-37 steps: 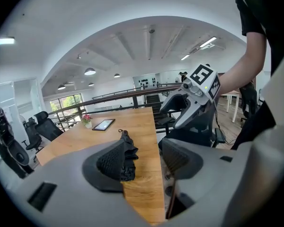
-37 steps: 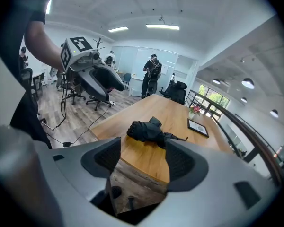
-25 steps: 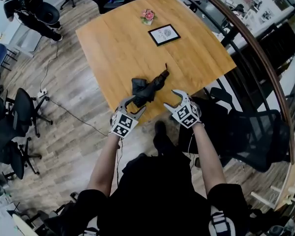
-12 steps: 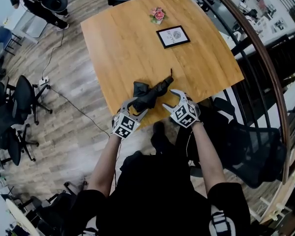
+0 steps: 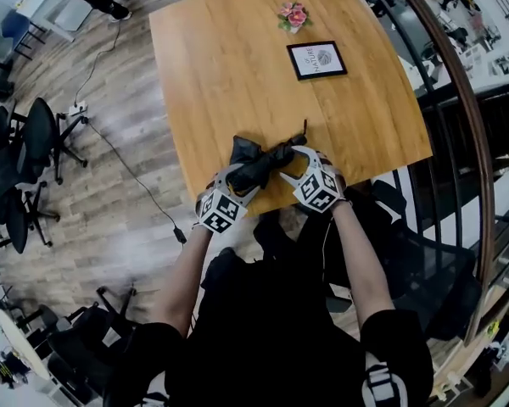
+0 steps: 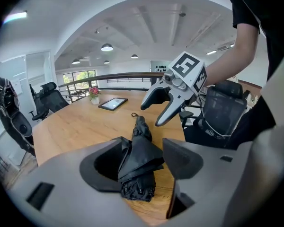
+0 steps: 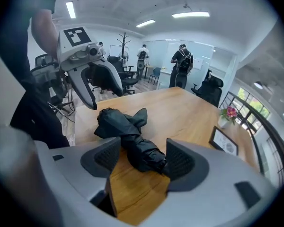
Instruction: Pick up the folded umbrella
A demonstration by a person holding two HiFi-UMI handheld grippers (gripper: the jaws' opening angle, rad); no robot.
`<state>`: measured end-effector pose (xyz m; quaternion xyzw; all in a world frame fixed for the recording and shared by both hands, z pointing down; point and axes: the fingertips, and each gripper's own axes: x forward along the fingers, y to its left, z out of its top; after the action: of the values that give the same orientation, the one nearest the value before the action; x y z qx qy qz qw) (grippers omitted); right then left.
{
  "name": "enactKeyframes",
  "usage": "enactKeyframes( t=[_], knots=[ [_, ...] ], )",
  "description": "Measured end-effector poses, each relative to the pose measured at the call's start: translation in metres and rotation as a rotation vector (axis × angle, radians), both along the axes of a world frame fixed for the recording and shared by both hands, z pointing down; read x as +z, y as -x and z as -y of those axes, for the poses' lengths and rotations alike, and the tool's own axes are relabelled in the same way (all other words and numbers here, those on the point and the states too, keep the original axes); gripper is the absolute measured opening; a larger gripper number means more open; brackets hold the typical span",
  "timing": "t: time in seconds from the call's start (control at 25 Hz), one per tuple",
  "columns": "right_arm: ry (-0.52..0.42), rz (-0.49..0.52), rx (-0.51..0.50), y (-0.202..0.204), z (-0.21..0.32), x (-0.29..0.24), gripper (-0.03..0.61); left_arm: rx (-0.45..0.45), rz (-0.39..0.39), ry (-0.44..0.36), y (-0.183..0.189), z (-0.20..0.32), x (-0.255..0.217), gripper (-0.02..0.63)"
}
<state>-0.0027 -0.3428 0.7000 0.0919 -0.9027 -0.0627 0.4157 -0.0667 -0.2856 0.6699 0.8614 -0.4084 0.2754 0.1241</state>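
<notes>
Now my left gripper stands apart astride the bunched fabric end, and my right gripper stands apart astride the slimmer end, neither pressing yet. The folded umbrella lies flat by the table's near edge. I judge a two-ended hold stops the loose cloth sagging.

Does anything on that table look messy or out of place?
Only the black folded umbrella: it lies slanted by the wooden table's near edge, its fabric loose and flaring at one end instead of wrapped tight.
</notes>
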Motion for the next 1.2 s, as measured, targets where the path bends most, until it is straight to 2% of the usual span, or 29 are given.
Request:
enactKeyframes(
  t=[0.52, 0.8, 1.2],
  knots=[
    [-0.017, -0.154, -0.223, 0.008, 0.015, 0.048, 0.322, -0.045, 0.028, 0.089, -0.001, 0.014, 0.036, 0.307],
    [-0.103, -0.28, -0.408, 0.005, 0.017, 0.076, 0.328, -0.067, 0.045, 0.121, -0.004, 0.022, 0.052, 0.342],
    [-0.09, -0.32, -0.523, 0.016, 0.017, 0.096, 0.347, 0.004, 0.141, 0.229, -0.007, 0.02, 0.094, 0.356]
  ],
)
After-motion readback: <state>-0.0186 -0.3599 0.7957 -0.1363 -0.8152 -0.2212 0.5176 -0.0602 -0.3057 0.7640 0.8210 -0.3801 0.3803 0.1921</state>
